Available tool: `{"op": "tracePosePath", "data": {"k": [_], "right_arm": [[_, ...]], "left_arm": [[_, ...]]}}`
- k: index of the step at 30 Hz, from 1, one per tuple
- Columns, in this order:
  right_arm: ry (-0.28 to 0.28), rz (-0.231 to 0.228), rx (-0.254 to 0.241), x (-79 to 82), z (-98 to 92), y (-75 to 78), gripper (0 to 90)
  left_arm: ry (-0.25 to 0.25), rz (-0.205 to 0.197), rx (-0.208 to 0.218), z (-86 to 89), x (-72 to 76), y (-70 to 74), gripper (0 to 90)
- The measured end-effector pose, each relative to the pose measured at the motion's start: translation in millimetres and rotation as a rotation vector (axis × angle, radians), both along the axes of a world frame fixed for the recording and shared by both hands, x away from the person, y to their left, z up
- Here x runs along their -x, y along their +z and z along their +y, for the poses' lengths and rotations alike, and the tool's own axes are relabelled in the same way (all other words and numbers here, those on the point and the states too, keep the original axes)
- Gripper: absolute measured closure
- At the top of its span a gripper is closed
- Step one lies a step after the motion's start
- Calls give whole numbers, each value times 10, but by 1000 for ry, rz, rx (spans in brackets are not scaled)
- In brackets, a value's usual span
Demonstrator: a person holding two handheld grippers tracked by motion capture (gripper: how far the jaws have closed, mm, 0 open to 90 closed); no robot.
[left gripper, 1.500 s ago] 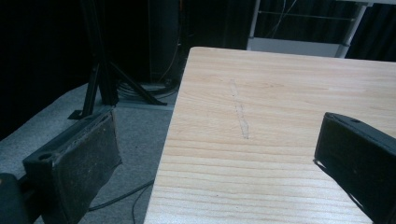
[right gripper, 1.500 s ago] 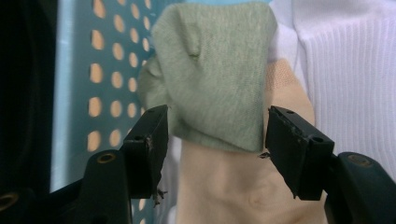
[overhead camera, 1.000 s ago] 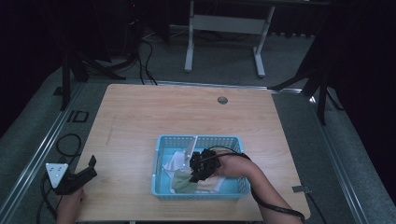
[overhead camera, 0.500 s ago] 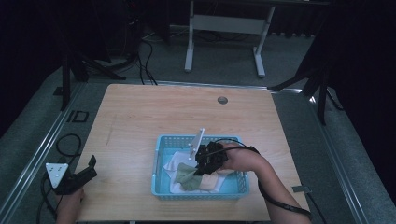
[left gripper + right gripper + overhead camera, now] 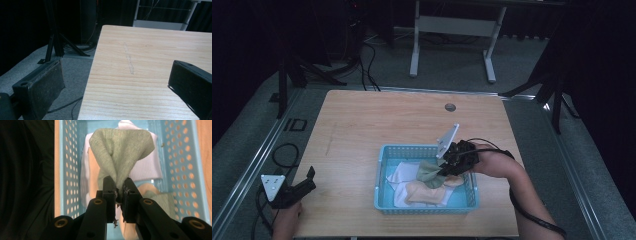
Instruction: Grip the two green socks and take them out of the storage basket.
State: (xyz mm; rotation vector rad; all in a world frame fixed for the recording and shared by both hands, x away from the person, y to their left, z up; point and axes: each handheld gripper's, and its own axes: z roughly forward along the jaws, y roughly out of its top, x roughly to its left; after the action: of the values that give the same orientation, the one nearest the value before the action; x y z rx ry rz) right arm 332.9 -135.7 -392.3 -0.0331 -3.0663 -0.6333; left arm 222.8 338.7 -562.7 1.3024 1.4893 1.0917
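I am pinching a bunched fold of the soft, light green sock (image 5: 121,150) in my right gripper (image 5: 119,191) above the blue basket (image 5: 384,169), while my left gripper (image 5: 117,82) is idling spread open.

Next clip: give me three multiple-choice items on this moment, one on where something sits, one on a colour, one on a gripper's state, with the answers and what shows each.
1. Where does the light blue perforated plastic basket sit on the pale wooden table?
A. near the front edge, right of middle
B. far left corner
C. beside the round grommet at the back

2. What colour is the knitted sock pinched by the right gripper?
A. red
B. sage green
C. black

3. What state is the left gripper in?
A. shut on a sock
B. shut on nothing
C. open, holding nothing

Answers: 1 A, the high view shows the basket by the near edge. 2 B, the right gripper view shows green fabric between its jaws. 3 C, the left gripper view shows jaws wide apart over bare wood.
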Motion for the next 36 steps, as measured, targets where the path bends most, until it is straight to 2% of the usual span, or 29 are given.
{"op": "tracePosePath", "data": {"k": [1, 5, 13, 22, 28, 36], "right_arm": [[0, 0, 0, 0, 0, 0, 829], [-40, -17, -9, -7, -201, 91, 829], [-137, -38, -41, -9, -692, 228, 829], [-261, -44, -33, 33, -1257, 261, 828], [-336, -17, -45, 90, -1599, 119, 828], [-411, 44, -63, 163, -1939, -266, 827]], "left_arm": [[0, -1, 0, -1, 0, 0, 5], [1, -1, -2, -2, -1, 0, 5], [3, 1, -3, -4, -2, 0, 5], [4, 1, -2, -3, -2, 0, 5], [3, 1, -4, -4, -1, 0, 5], [4, 1, -3, -5, -2, 0, 5]]}}
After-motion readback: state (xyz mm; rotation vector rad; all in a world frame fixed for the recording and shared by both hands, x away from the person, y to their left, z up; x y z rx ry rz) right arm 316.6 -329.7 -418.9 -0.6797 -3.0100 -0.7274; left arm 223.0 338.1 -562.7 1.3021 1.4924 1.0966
